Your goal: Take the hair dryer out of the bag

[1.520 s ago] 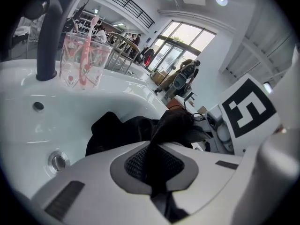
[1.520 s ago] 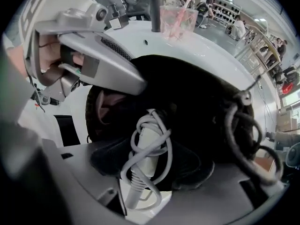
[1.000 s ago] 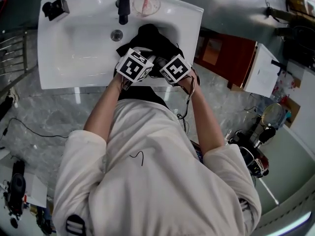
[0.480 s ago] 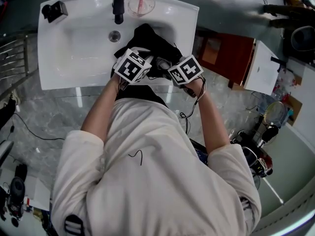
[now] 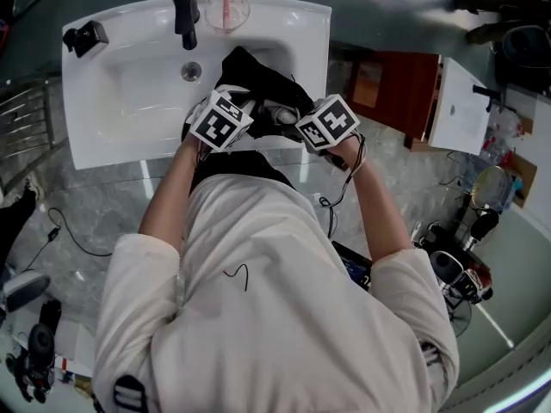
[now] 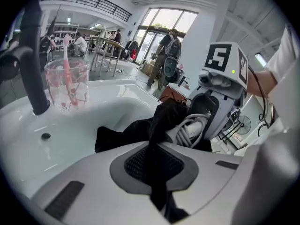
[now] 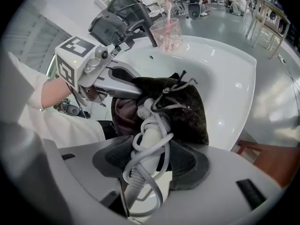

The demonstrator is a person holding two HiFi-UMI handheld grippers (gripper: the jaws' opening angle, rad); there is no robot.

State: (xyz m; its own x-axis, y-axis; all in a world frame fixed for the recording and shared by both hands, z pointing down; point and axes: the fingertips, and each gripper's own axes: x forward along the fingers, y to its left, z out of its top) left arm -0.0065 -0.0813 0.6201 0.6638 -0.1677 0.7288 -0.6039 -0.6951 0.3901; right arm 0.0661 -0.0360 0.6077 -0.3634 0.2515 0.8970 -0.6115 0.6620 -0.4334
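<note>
A black drawstring bag (image 5: 258, 76) lies over the front rim of a white sink (image 5: 112, 119). My left gripper (image 5: 239, 103) is shut on a fold of the bag's cloth (image 6: 152, 139) at its mouth. A white hair dryer's handle (image 7: 149, 142), wound with its grey cord, sticks out of the bag (image 7: 187, 109). My right gripper (image 7: 150, 165) is shut on that handle. The dryer's head is still hidden inside the bag. In the head view the dryer (image 5: 277, 110) shows as a pale patch between the two grippers, with my right gripper (image 5: 293, 117) just right of it.
A black faucet (image 5: 184, 11) and a clear cup with a pink toothbrush (image 5: 225, 9) stand at the sink's back. A black object (image 5: 83, 37) sits on its left corner. A red-brown cabinet (image 5: 392, 93) stands to the right. Cables and gear lie on the marble floor.
My right gripper has risen and drawn rightward away from the left one, with the dryer handle in it. The left gripper has rolled a little but stayed on the bag.
</note>
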